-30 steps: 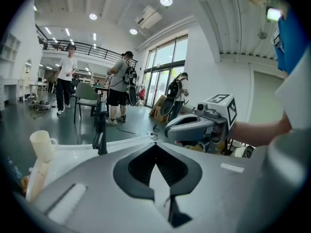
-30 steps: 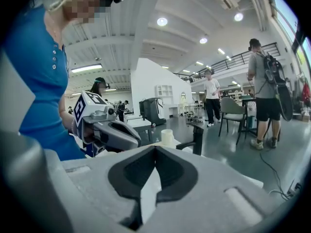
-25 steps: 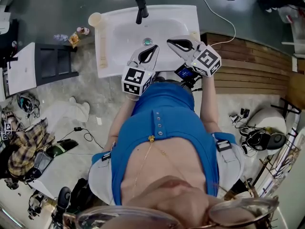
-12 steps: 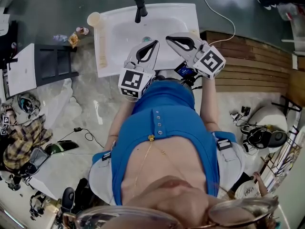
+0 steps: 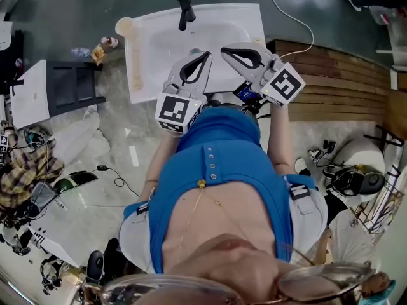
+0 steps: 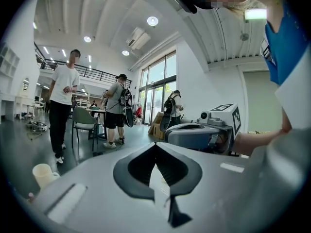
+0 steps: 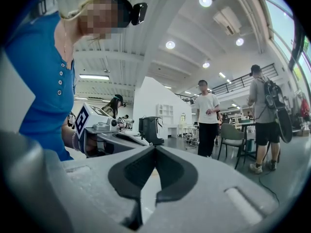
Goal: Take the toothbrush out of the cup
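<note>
Change: against a second ago, my left gripper point(image 6: 156, 147) and right gripper point(image 7: 154, 152) both show larger in the head view, so I have lifted them up and off the sink point(image 5: 245, 18).
Left jaws: pressed together, with nothing between them.
Right jaws: pressed together too, and empty.
Aim: both grippers look out level across the room rather than down at the basin.
Cup: the pale cup point(image 5: 124, 25) stands on the sink's far left corner, well apart from both grippers, where it stood a second ago.
Toothbrush: nothing stands up out of the cup. A long pale thing point(image 5: 135, 65) lies along the sink's left ledge just beside the cup. I take it for the toothbrush, but it is too small to be sure.
Meaning for the task: if that is the brush, the job reads as done and this lift is me backing away. If not, I am moving off with nothing in hand.
Count, grippers: two, each with one marker cube.
Count, sink things: one sink, one black faucet point(image 5: 185, 10), one cup, one long pale thing.
Count, bystanders: three in the left gripper view, standing far across the room.
</note>
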The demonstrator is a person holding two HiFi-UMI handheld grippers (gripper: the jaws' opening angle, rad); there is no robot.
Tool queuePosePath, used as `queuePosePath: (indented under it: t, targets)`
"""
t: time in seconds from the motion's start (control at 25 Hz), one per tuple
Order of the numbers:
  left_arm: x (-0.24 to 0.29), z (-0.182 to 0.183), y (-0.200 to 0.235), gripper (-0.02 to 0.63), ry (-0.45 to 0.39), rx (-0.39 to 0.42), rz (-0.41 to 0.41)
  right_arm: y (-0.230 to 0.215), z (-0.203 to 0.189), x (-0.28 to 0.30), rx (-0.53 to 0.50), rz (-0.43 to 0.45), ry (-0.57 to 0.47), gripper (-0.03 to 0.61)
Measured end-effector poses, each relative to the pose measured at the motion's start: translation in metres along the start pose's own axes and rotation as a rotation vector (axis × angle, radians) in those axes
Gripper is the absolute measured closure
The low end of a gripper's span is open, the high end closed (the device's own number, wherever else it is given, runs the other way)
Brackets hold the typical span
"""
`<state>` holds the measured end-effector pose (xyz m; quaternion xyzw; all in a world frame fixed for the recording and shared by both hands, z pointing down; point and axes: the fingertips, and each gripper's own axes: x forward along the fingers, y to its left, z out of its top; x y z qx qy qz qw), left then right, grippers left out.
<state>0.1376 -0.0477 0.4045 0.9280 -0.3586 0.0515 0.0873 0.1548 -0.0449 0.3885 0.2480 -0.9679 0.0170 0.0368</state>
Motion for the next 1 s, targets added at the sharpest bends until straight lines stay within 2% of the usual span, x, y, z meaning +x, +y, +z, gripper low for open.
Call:
queuePosePath:
  t: [1.0]
  targets:
    - [-0.0033, 0.0086, -0.0037, 0.612, -0.012, 0.0, -0.003, 0.0055, 0.0047, 0.001, -0.007, 0.021, 0.019, 0.577]
